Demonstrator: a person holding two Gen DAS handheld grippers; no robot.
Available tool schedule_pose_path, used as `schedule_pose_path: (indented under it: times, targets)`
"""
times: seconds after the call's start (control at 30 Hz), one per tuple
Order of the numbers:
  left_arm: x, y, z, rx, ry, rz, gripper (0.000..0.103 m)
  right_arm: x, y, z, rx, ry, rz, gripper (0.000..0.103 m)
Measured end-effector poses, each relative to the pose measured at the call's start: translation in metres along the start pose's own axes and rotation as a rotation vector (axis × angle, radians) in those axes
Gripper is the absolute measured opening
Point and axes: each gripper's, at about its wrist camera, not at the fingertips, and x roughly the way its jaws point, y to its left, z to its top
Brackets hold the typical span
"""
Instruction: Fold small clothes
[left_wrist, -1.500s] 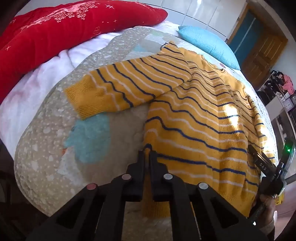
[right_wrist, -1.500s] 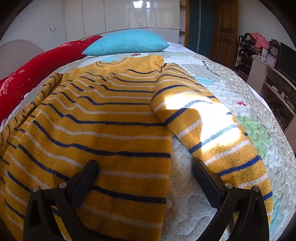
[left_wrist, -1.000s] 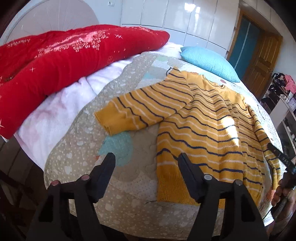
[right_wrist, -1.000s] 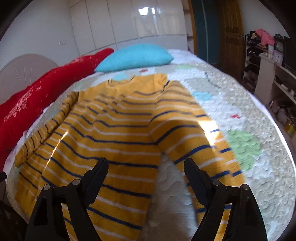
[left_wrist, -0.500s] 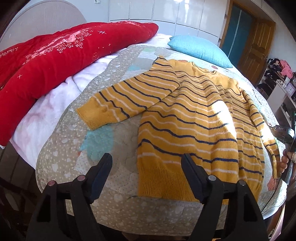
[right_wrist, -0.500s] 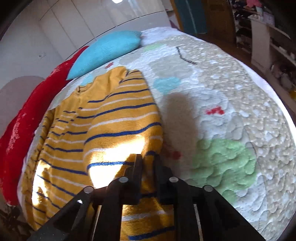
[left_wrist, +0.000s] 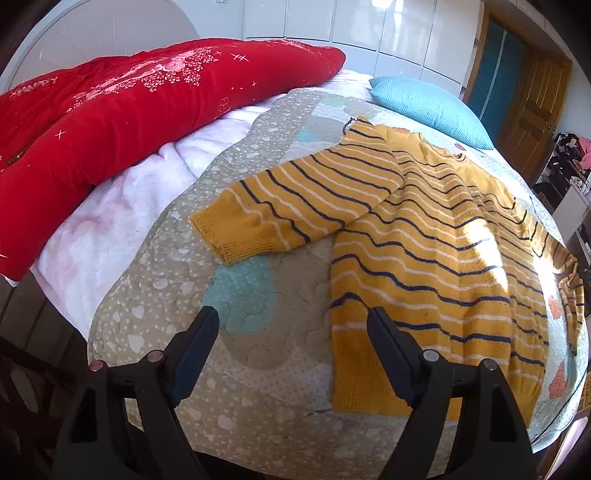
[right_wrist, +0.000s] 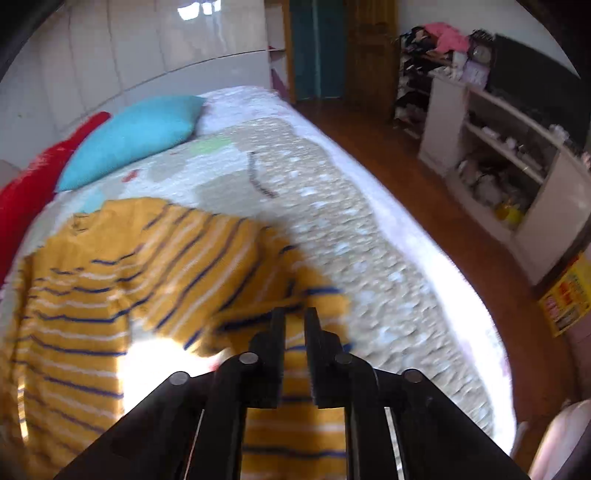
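A yellow sweater (left_wrist: 436, 243) with navy and white stripes lies flat on the quilted bed (left_wrist: 240, 295). Its left sleeve (left_wrist: 291, 206) stretches out toward the red blanket. My left gripper (left_wrist: 291, 321) is open and empty, hovering above the quilt near the sweater's bottom left hem. In the right wrist view, which is blurred, my right gripper (right_wrist: 294, 317) is shut on the sweater's right sleeve (right_wrist: 291, 350) near the cuff and lifts it over the sweater body (right_wrist: 122, 266).
A red blanket (left_wrist: 122, 99) lies along the bed's left side over a white one (left_wrist: 122, 206). A blue pillow (left_wrist: 428, 107) sits at the head. White shelves (right_wrist: 517, 155) with clutter and wooden floor (right_wrist: 424, 173) lie to the right of the bed.
My left gripper let go of the hem, opened and drew back. My right gripper closed on the right sleeve and is lifting it inward over the sweater.
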Motion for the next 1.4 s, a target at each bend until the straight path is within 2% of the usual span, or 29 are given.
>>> schedule_pose_path:
  times: [0.03, 0.07, 0.2, 0.27, 0.43, 0.5, 0.53, 0.57, 0.6, 0.67, 0.87, 0.93, 1.1, 1.13, 1.2, 1.23, 1.27, 1.3, 1.37, 1.4]
  targets:
    - [0.006, 0.002, 0.001, 0.001, 0.016, -0.004, 0.082, -0.009, 0.011, -0.013, -0.002, 0.013, 0.099, 0.040]
    - [0.011, 0.004, 0.001, -0.002, 0.030, -0.022, 0.082, -0.018, 0.019, -0.031, -0.005, 0.027, 0.197, 0.050]
    - [0.031, 0.007, 0.000, -0.019, 0.095, -0.158, 0.082, -0.031, 0.055, -0.117, -0.015, 0.133, 0.461, 0.051]
    - [0.035, 0.003, -0.001, -0.009, 0.098, -0.215, 0.082, -0.034, 0.066, -0.151, -0.016, 0.175, 0.525, 0.051]
    - [0.041, -0.016, -0.001, 0.045, 0.100, -0.307, 0.080, -0.033, 0.089, -0.197, 0.008, 0.223, 0.631, 0.052]
    - [0.047, -0.024, -0.002, 0.042, 0.109, -0.288, 0.054, -0.035, 0.102, -0.204, -0.007, 0.187, 0.609, 0.050]
    - [0.050, -0.028, -0.001, 0.042, 0.126, -0.243, 0.023, -0.036, 0.106, -0.203, -0.004, 0.178, 0.603, 0.032]
    - [0.052, -0.029, 0.000, 0.028, 0.139, -0.224, 0.015, -0.033, 0.109, -0.200, 0.008, 0.188, 0.611, 0.013]
    - [0.051, -0.028, 0.001, 0.002, 0.148, -0.239, 0.011, -0.029, 0.108, -0.197, 0.031, 0.208, 0.637, 0.013]
    - [0.041, -0.026, 0.002, -0.041, 0.152, -0.254, 0.010, -0.032, 0.101, -0.193, 0.064, 0.206, 0.670, 0.012]
    - [-0.012, -0.023, -0.023, -0.026, 0.103, -0.220, 0.003, -0.079, 0.062, -0.199, 0.045, 0.158, 0.691, 0.009]
    - [-0.022, -0.020, -0.036, -0.012, 0.091, -0.183, 0.000, -0.092, 0.047, -0.207, 0.049, 0.151, 0.674, 0.004]
    - [-0.032, -0.008, -0.047, -0.002, 0.075, -0.143, 0.001, -0.103, 0.026, -0.223, -0.003, 0.150, 0.541, 0.005]
    - [-0.034, -0.007, -0.046, 0.004, 0.064, -0.127, 0.005, -0.103, 0.026, -0.221, -0.002, 0.143, 0.532, 0.005]
    - [-0.038, -0.008, -0.042, 0.018, 0.037, -0.096, 0.030, -0.101, 0.026, -0.215, -0.011, 0.126, 0.502, 0.005]
    - [-0.040, -0.010, -0.040, 0.021, 0.020, -0.082, 0.053, -0.100, 0.029, -0.212, -0.021, 0.115, 0.487, 0.005]
    - [-0.044, -0.012, -0.038, 0.018, 0.001, -0.074, 0.065, -0.100, 0.034, -0.208, -0.032, 0.104, 0.472, 0.011]
    - [-0.048, -0.014, -0.037, 0.017, -0.026, -0.063, 0.067, -0.099, 0.038, -0.207, -0.046, 0.095, 0.459, 0.015]
    - [-0.054, -0.021, -0.033, 0.039, -0.058, -0.035, 0.071, -0.100, 0.056, -0.201, -0.090, 0.073, 0.424, 0.037]
    - [-0.057, -0.025, -0.031, 0.055, -0.071, -0.017, 0.074, -0.101, 0.067, -0.198, -0.116, 0.059, 0.409, 0.040]
